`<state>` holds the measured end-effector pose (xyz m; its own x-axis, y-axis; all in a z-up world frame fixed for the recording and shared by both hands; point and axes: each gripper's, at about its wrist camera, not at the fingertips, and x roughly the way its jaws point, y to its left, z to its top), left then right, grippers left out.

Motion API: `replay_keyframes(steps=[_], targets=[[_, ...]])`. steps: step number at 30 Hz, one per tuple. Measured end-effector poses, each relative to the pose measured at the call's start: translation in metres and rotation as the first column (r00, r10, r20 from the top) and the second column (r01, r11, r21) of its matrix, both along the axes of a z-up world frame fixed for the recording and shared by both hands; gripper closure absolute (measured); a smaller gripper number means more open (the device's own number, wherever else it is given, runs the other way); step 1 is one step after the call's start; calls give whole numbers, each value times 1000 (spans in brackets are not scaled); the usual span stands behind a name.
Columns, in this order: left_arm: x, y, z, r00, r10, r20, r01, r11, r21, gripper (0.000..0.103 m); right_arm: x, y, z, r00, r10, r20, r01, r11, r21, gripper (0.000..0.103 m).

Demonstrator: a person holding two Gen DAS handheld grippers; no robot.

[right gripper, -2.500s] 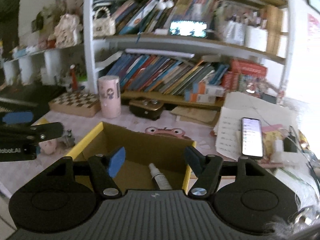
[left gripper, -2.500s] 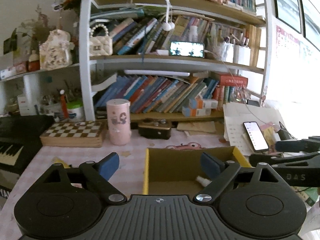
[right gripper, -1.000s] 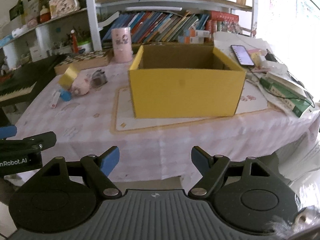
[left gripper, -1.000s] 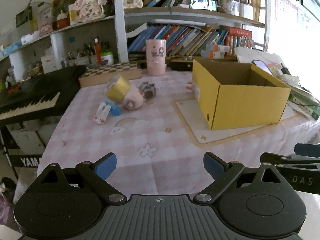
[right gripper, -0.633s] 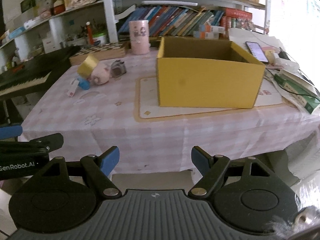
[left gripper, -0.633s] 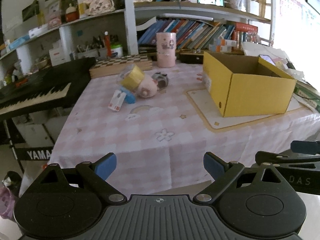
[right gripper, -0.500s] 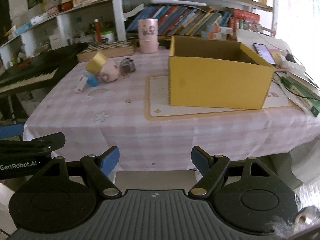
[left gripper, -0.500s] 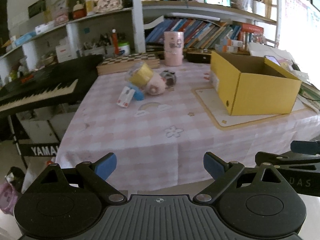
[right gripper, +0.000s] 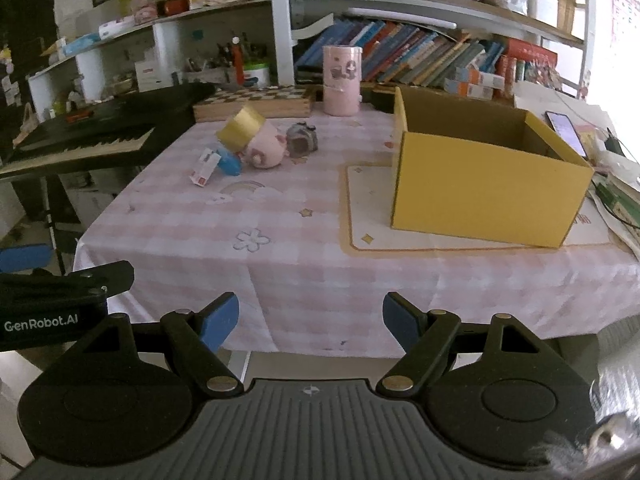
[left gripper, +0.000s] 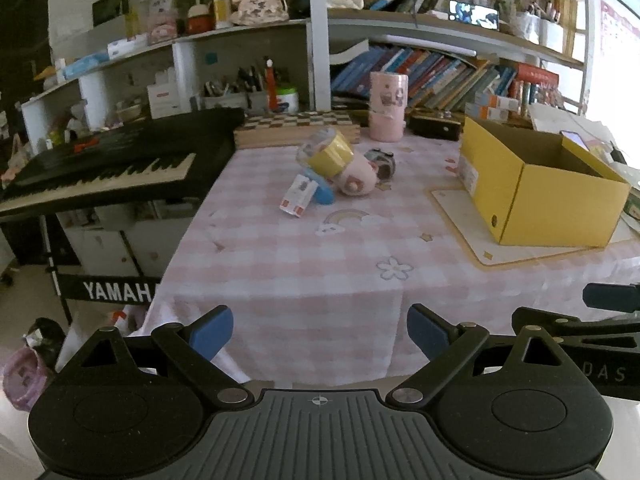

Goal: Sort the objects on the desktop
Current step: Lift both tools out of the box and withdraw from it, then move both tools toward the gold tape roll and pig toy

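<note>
Both tongs stand apart with nothing between their blue pads: the left tongs (left gripper: 319, 333) and the right tongs (right gripper: 311, 323) hang off the near edge of the worktop (left gripper: 304, 256), which wears a pink-and-white checked cloth printed with a flower and a rainbow. In the left wrist view the right tongs show at the right edge; in the right wrist view the left tongs show at the left edge.

A cluster of small things lies toward the far left of the cloth, well apart from both tongs: a tilted yellow roll of tape (left gripper: 328, 155) leaning on a round pink pig-shaped toy (left gripper: 354, 178), a small grey toy camera (left gripper: 381, 161) just beside the pig, a blue object (left gripper: 322, 192) under the roll, and a small white-and-red carton (left gripper: 298, 199) leaning against it.

An open yellow cardboard box (right gripper: 484, 184) sits on a cream mat (right gripper: 400, 236) at the right side of the worktop; its inside is not visible from here. Behind the cluster stand a pink cylindrical canister (right gripper: 341, 79) and a wooden chessboard case (left gripper: 294, 130). A black keyboard piano (left gripper: 108, 168) stands left of the worktop, and bookshelves (right gripper: 420, 56) fill the back wall.
</note>
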<state>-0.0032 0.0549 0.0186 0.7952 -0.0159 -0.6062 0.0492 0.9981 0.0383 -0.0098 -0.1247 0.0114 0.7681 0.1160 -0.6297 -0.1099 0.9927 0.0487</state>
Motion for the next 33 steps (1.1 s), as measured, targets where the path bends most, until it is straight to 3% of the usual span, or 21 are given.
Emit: replay_keyframes(steps=[16, 33], targets=[[8, 20, 6, 999, 17, 38, -17, 1000, -1, 7, 14, 26, 6, 999, 36, 26, -36, 999, -9, 24], [24, 32, 2, 997, 76, 25, -75, 997, -12, 7, 39, 37, 3, 996, 88, 10, -88, 996, -11, 24]])
